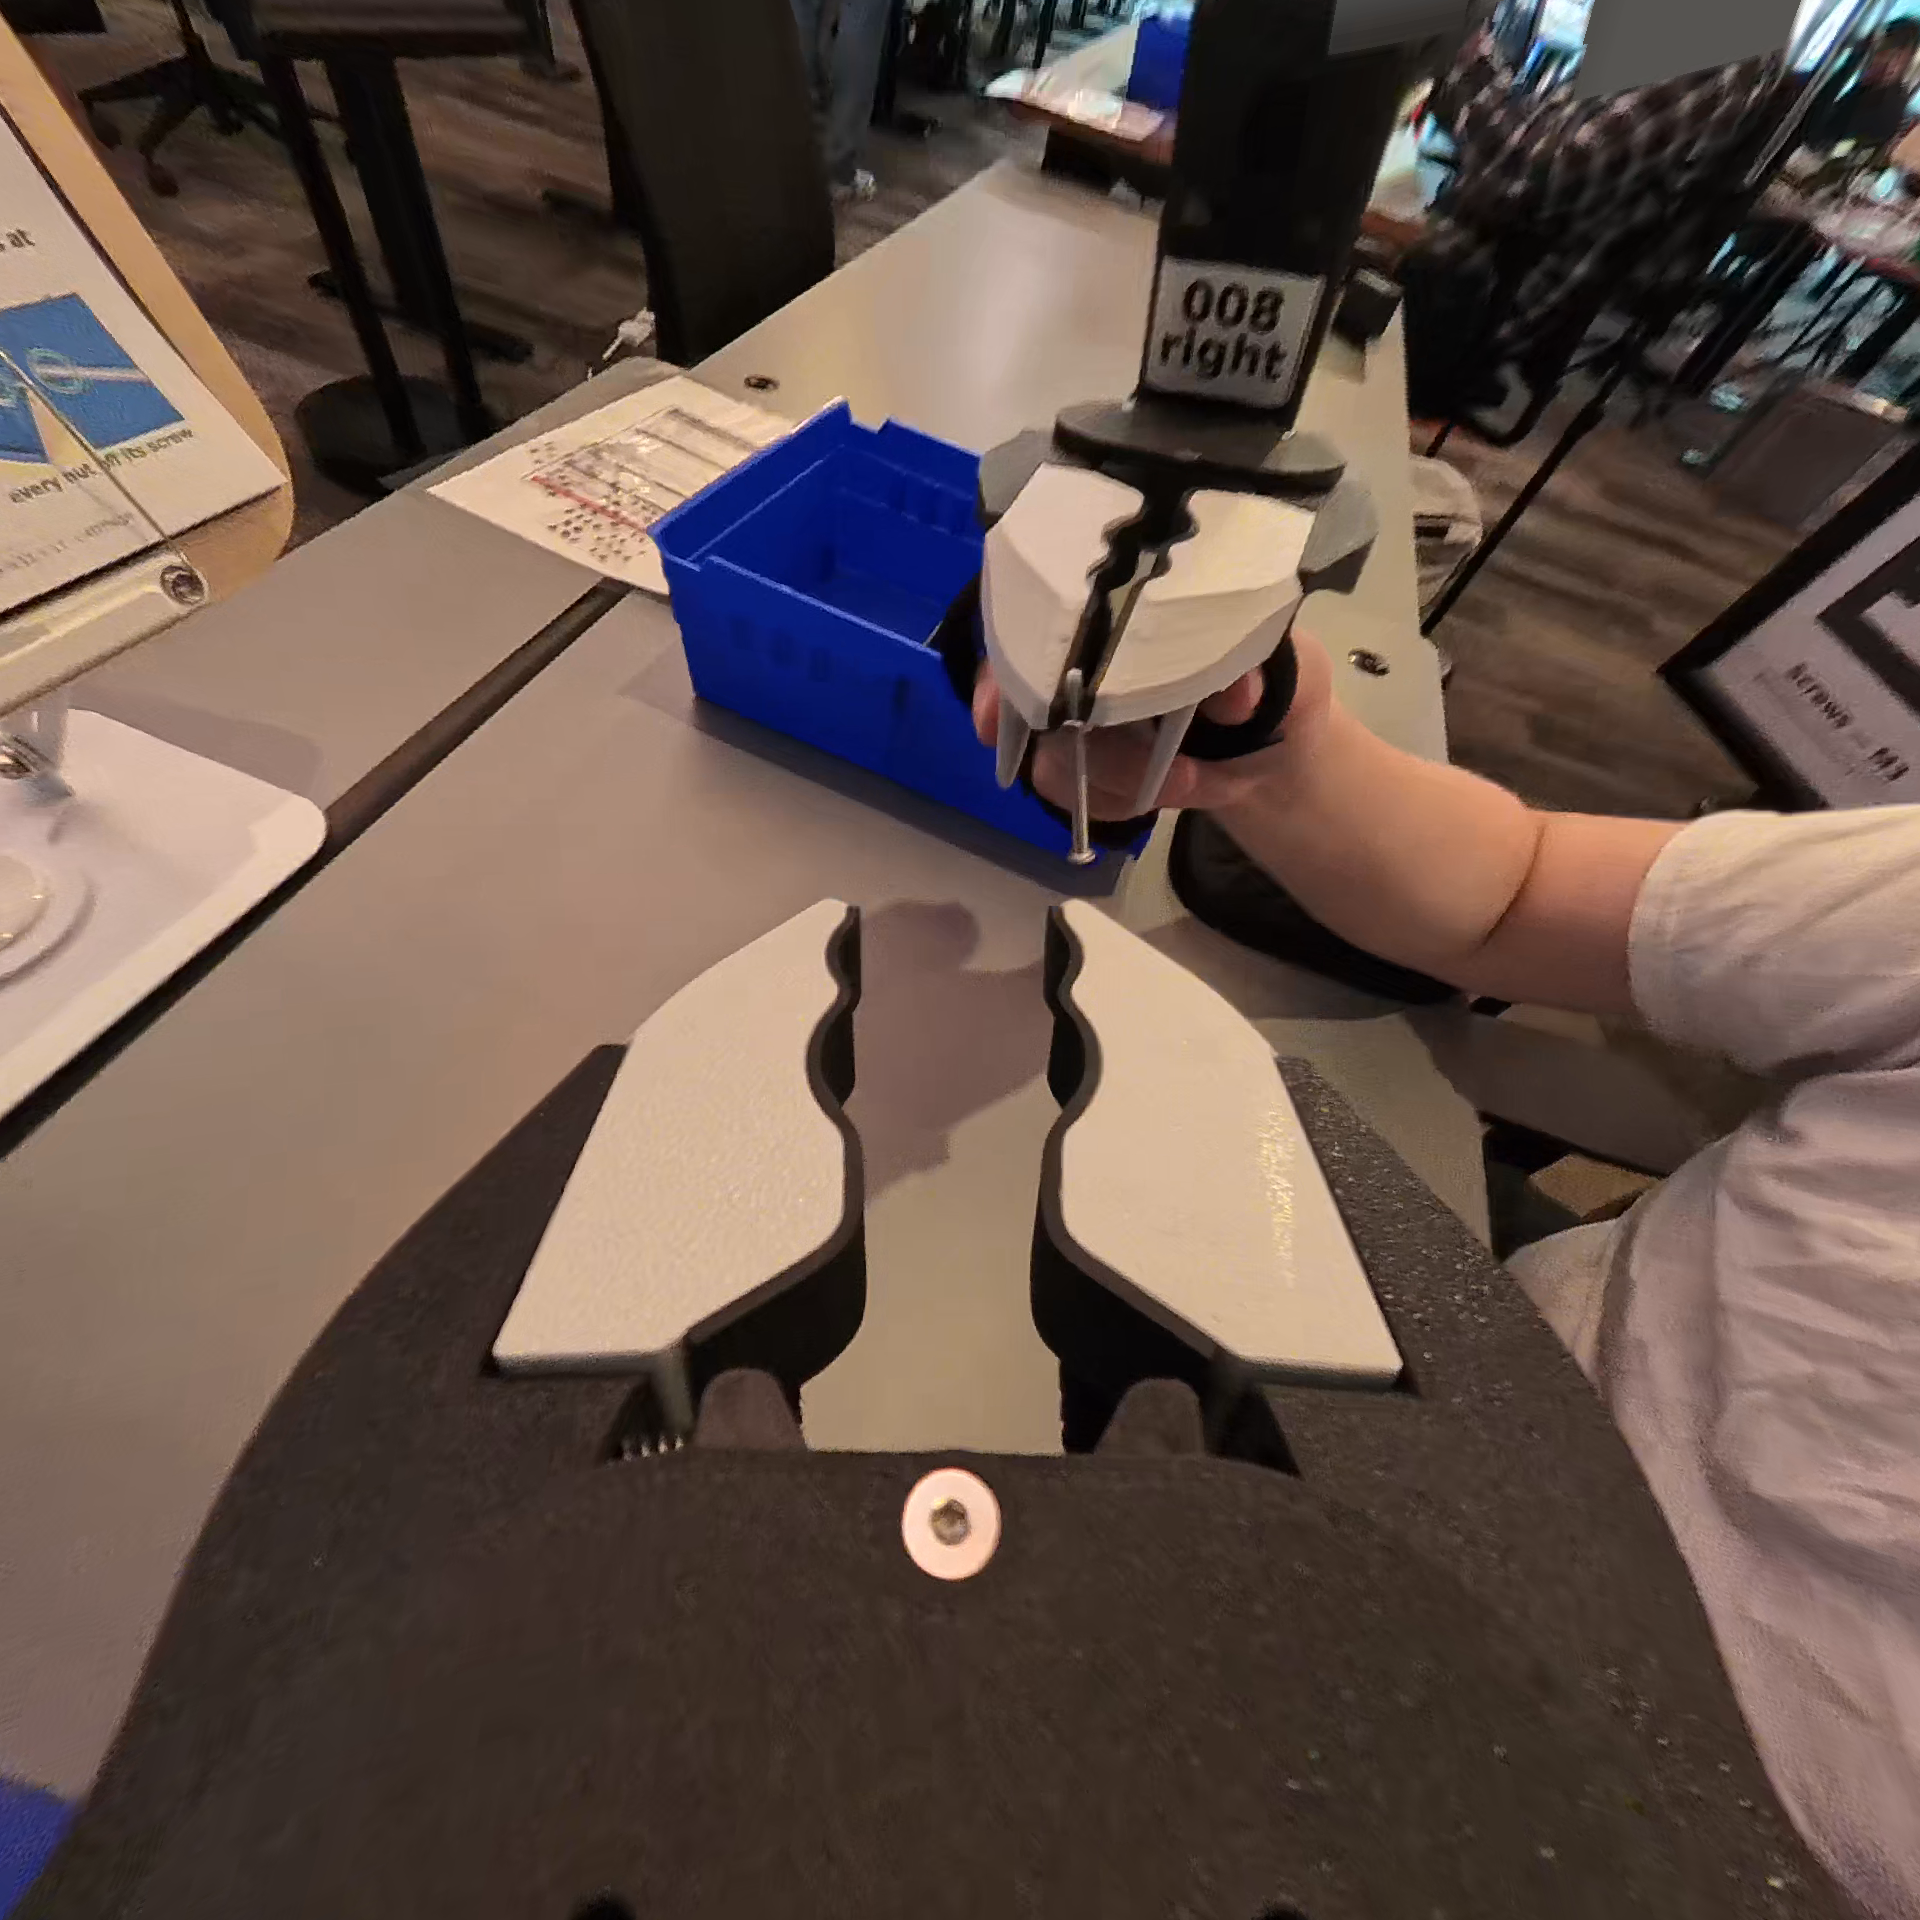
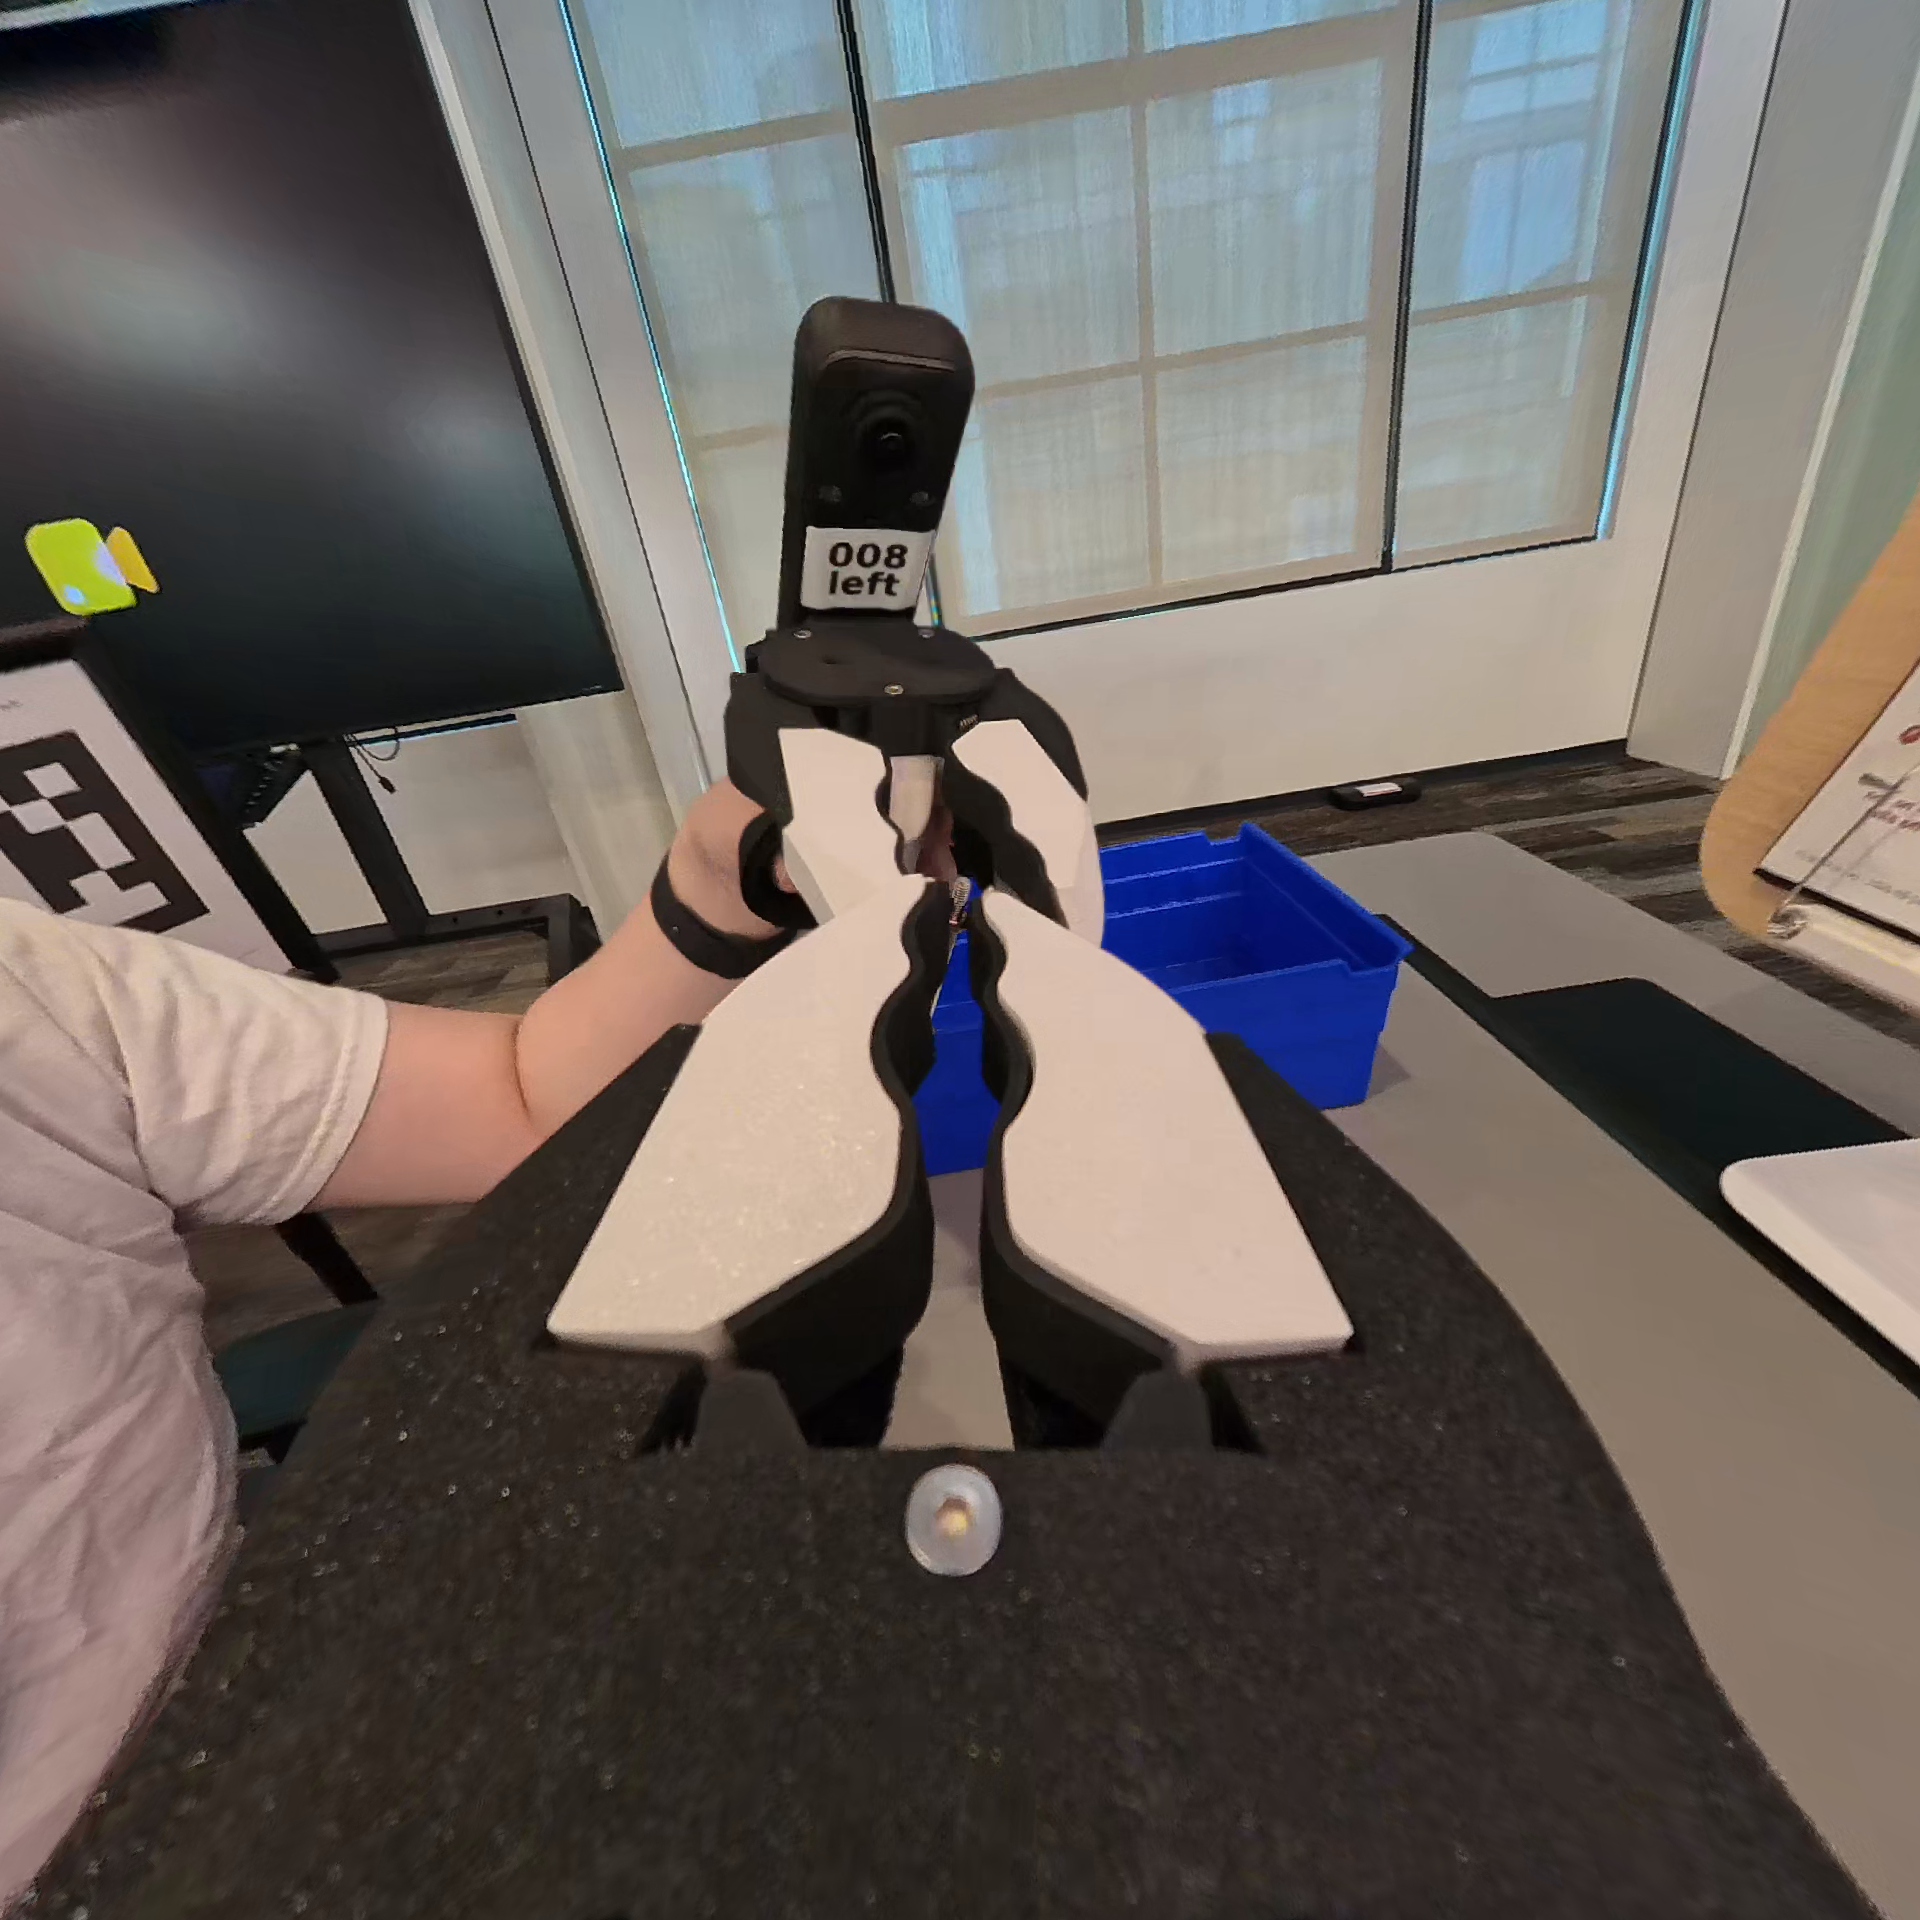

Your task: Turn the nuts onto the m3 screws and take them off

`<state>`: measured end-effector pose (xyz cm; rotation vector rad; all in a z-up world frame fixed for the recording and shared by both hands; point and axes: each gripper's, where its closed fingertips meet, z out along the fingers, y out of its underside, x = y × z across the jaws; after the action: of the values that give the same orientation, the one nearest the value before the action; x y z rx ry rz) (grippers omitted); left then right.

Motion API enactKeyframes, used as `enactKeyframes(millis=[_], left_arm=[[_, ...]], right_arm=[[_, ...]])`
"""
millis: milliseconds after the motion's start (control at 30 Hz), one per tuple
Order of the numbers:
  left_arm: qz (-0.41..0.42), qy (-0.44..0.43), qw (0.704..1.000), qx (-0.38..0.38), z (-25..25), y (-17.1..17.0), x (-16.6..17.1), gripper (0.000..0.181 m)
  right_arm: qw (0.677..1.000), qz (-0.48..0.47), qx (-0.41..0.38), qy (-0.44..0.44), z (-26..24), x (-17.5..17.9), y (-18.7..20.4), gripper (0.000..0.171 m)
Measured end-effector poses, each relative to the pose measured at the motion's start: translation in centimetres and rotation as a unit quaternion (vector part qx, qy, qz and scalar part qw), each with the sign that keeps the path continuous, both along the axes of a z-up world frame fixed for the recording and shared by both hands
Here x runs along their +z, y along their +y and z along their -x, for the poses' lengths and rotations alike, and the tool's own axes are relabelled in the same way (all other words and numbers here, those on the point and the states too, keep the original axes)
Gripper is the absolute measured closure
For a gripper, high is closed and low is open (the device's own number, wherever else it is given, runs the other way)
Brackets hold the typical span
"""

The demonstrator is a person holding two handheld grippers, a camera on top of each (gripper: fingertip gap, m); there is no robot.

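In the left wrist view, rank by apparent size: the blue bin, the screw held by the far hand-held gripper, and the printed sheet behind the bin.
1. Blue bin, clearly largest.
2. Printed sheet; it lies farther from the camera, so its true size against the bin is unsure.
3. Screw, a thin pin hanging head-down from the right hand-held gripper.

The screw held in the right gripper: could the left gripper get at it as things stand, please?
Probably yes. The left gripper is open and empty, the screw hangs head-down from the right gripper straight ahead, with nothing between them.
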<state>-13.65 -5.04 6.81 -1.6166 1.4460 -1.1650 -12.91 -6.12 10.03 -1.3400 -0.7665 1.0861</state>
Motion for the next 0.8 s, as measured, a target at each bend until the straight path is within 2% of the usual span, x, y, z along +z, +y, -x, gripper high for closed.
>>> enactKeyframes(millis=[167,300,367,500,800], left_arm=[[0.036,0.006,0.998,-0.046,-0.3,-0.9,0.1,0.148],[0.016,0.025,0.999,-0.026,-0.2,0.8,-2.1,0.151],[0.035,0.016,0.999,-0.023,-0.5,1.1,-2.9,0.154],[0.051,-0.040,0.997,-0.035,-1.3,0.9,-2.3,0.156],[0.041,-0.070,0.995,-0.052,-2.2,-1.2,-1.0,0.154]], right_arm=[[0.999,-0.017,-0.031,-0.019,-1.1,0.2,0.4,0.168],[0.999,-0.017,-0.041,-0.026,-1.7,-0.1,0.8,0.168],[0.999,-0.013,-0.041,-0.023,-1.9,-0.3,0.9,0.168],[0.999,0.000,-0.043,-0.018,-2.1,-1.0,1.1,0.168],[0.999,0.003,-0.042,-0.010,-2.4,-0.7,0.7,0.168]])
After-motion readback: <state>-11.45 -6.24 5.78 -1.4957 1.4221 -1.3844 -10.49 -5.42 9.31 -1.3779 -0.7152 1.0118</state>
